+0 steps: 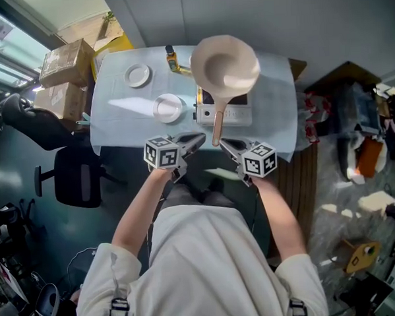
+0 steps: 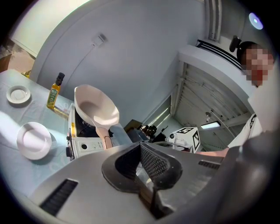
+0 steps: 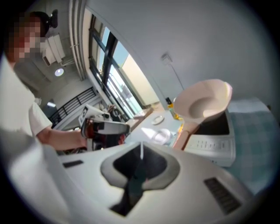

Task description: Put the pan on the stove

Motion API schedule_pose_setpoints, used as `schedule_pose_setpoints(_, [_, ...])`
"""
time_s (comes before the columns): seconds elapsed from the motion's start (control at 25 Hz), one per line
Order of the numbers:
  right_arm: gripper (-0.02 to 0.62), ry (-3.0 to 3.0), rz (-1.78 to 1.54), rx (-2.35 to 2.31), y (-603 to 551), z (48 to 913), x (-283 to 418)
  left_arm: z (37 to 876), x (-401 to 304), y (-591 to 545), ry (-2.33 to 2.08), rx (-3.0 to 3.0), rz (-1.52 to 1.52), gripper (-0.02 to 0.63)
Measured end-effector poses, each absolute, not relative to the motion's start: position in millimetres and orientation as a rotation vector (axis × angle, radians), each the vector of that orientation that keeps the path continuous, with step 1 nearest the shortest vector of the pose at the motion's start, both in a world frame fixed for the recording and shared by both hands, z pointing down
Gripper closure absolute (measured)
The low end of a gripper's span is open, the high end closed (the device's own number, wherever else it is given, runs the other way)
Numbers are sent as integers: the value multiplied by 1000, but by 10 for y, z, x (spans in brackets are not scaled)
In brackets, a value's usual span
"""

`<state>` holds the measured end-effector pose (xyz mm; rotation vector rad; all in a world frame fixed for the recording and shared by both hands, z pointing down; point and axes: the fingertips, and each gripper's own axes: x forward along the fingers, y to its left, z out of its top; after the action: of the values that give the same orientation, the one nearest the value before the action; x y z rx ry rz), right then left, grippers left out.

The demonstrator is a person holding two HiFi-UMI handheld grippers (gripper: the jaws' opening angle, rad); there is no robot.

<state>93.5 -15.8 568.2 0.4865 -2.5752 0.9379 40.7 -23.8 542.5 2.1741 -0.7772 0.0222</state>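
The pale pink pan point(image 1: 224, 67) sits on top of the white stove point(image 1: 238, 112), which stands on the worktop point(image 1: 123, 118) under a light blue cloth. The pan's bowl lies over the burner, and its long handle runs out past the stove's front panel towards the person. The left gripper point(image 1: 198, 140) is held at the near edge of the worktop, just left of the handle's end. Its jaws are pressed together with nothing between them, as the left gripper view shows; the pan and stove lie ahead of it there. The right gripper point(image 1: 224, 143) is level with it, just right of the handle's end. Its jaws are also pressed together and empty in its own view, with the pan ahead and to the right. The two grippers' tips point towards each other, close together, and neither is on the handle. Left of the stove rests a white bowl point(image 1: 168, 108). Farther back lies a small white plate point(image 1: 138, 75), and a bottle of yellow oil point(image 1: 172, 58) stands just beside the pan's far left rim. Cardboard boxes point(image 1: 66, 62) are stacked beyond the worktop's left end, and a dark office chair point(image 1: 76, 177) stands on the floor to the left.
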Motion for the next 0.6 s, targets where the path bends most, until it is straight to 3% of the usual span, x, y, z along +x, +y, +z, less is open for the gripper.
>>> schedule_pose_setpoints(0.6, [558,-2623,663,792,-219,5040,678,4805,129,-194,-777,2390,154,584])
